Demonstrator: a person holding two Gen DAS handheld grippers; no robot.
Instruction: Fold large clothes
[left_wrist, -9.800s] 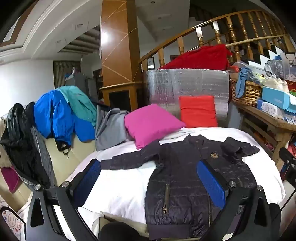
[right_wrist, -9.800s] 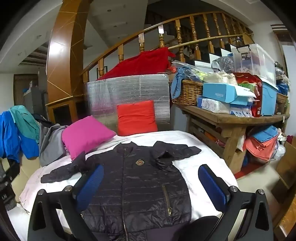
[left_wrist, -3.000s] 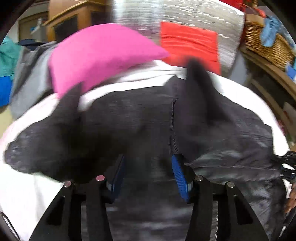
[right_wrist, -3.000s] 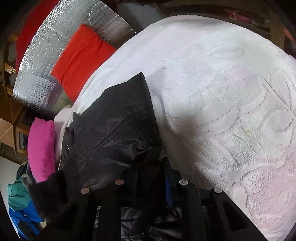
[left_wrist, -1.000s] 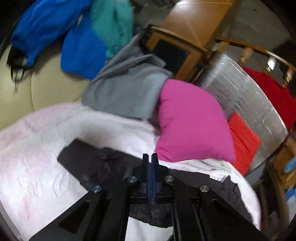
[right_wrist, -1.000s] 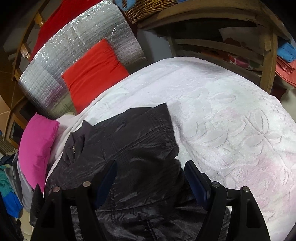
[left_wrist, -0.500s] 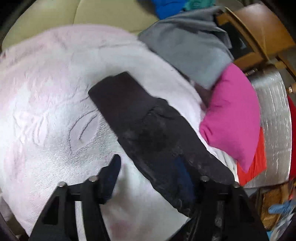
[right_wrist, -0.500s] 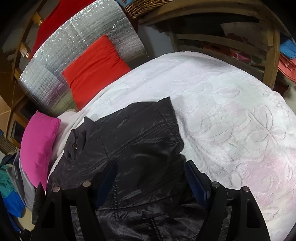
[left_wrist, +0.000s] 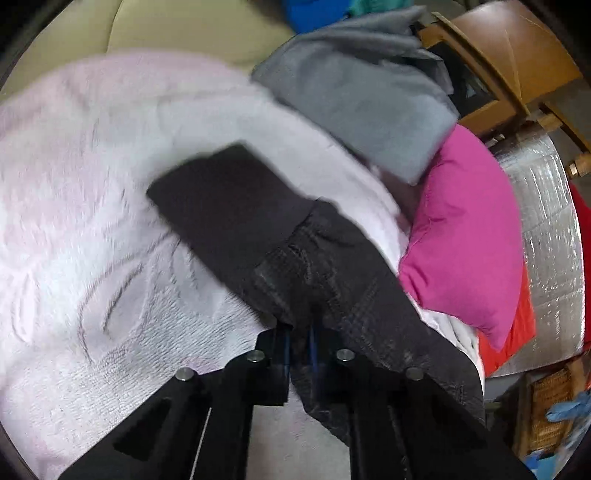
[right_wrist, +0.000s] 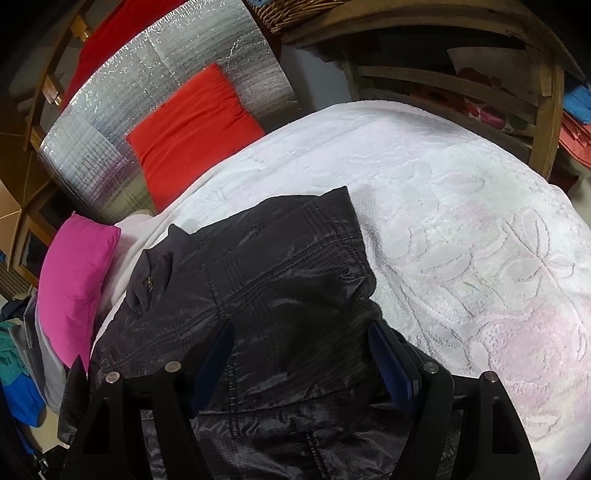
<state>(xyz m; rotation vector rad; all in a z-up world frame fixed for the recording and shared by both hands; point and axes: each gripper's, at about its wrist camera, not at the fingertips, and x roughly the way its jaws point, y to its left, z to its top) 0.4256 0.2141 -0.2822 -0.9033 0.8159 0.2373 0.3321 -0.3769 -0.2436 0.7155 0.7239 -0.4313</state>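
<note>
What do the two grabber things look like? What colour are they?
Both are black, with angular arms that have cut-out holes and small round silver bolts. The right gripper has two long fingers lined with dark blue ridged pads. The left gripper looks the same, with only thin blue pad edges showing. No hands or sleeves show.

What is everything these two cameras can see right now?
jacket: one, black, spread on the blanket, one sleeve stretched out
blanket: one, white with pale pink, under the jacket
pink cushion: one, at the blanket's far edge
red cushion: one, against the silver panel
silver panel: one, behind the cushions
grey garment: one, partly over the pink cushion
left gripper: black, blue pads, jaws just closed on the sleeve
right gripper: black, jaws open above the jacket
</note>
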